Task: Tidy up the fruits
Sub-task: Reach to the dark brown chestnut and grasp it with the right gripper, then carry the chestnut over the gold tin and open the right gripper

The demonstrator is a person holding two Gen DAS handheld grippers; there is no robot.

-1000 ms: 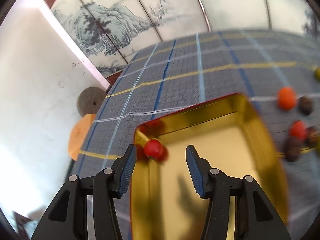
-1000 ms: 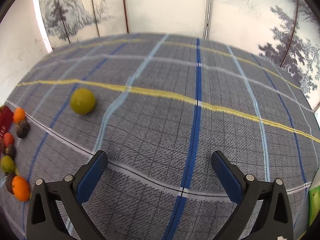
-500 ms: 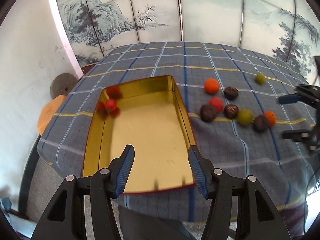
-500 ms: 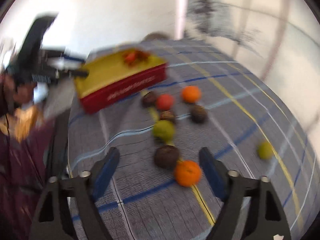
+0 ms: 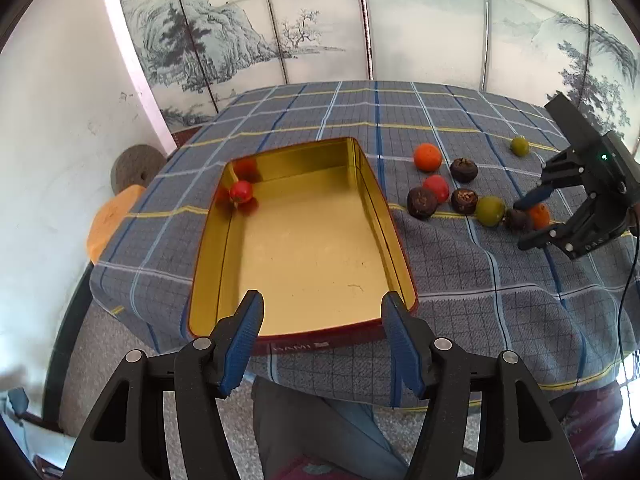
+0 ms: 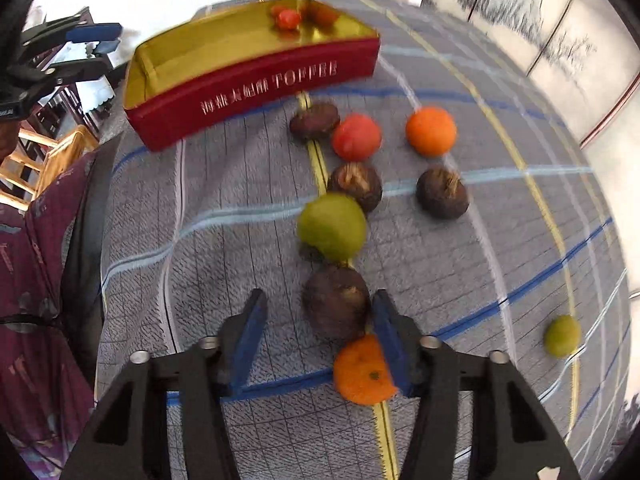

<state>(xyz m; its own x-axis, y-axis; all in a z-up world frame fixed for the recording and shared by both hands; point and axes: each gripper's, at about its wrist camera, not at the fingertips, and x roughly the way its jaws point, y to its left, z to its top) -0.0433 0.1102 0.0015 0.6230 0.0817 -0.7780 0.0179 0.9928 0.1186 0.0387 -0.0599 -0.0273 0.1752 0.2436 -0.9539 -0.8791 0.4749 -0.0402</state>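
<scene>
A gold-lined red tin (image 5: 396, 240) (image 6: 256, 76) sits on the plaid cloth with one small red fruit (image 5: 241, 191) (image 6: 289, 18) in its far corner. My left gripper (image 5: 322, 340) is open and empty, held back above the tin's near edge. My right gripper (image 6: 318, 338) (image 5: 528, 222) is open, its jaws either side of a dark brown fruit (image 6: 336, 302), with an orange fruit (image 6: 362, 372) against the right finger. Beyond lie a green fruit (image 6: 332, 226), more brown fruits, a red fruit (image 6: 356, 136) and an orange one (image 6: 431, 131).
A small green fruit (image 6: 562, 336) (image 5: 519, 145) lies apart on the cloth. A painted folding screen (image 5: 360, 20) stands behind the table. An orange stool (image 5: 108, 220) and a round grey disc (image 5: 134, 168) are left of the table. The person's legs (image 5: 320, 432) are below its near edge.
My left gripper has pulled back from the tin. My right gripper has swung round and come down over the row of fruits, now straddling the nearest brown one.
</scene>
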